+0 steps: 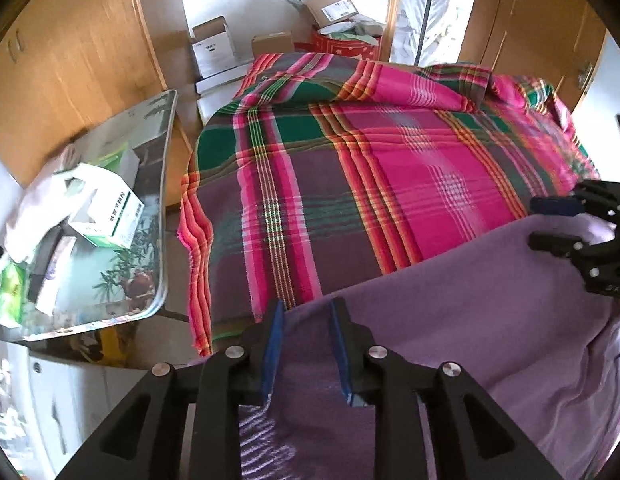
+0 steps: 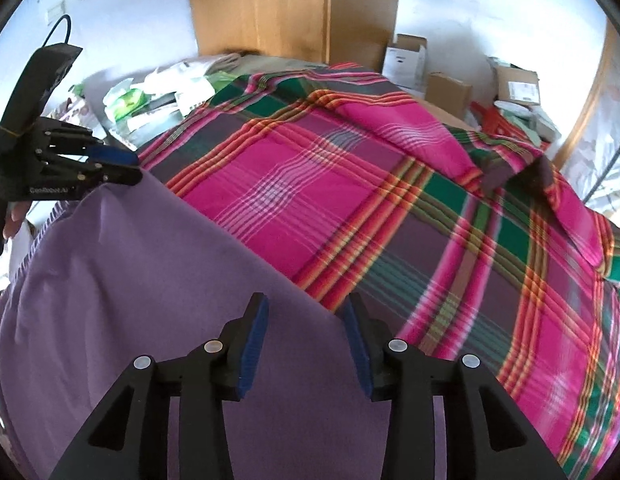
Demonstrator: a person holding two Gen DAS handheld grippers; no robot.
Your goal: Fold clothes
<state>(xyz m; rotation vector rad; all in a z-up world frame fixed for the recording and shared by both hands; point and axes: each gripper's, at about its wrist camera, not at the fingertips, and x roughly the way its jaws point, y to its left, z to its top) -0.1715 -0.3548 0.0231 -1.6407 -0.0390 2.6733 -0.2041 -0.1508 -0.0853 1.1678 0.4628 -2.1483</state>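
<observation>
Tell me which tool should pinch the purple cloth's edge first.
Left, marginally: the left tool is open with the purple cloth's edge running between its tips. The right tool is open too, but sits mostly over cloth.

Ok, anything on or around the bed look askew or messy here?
The plaid bedspread is rumpled, with a fold near its far edge. The side table beside the bed is strewn with boxes and packets. The purple cloth looks undamaged.

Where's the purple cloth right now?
The purple cloth lies on the near end of the plaid bed cover, under both grippers: the left gripper at its left edge, the right gripper at its right.
</observation>
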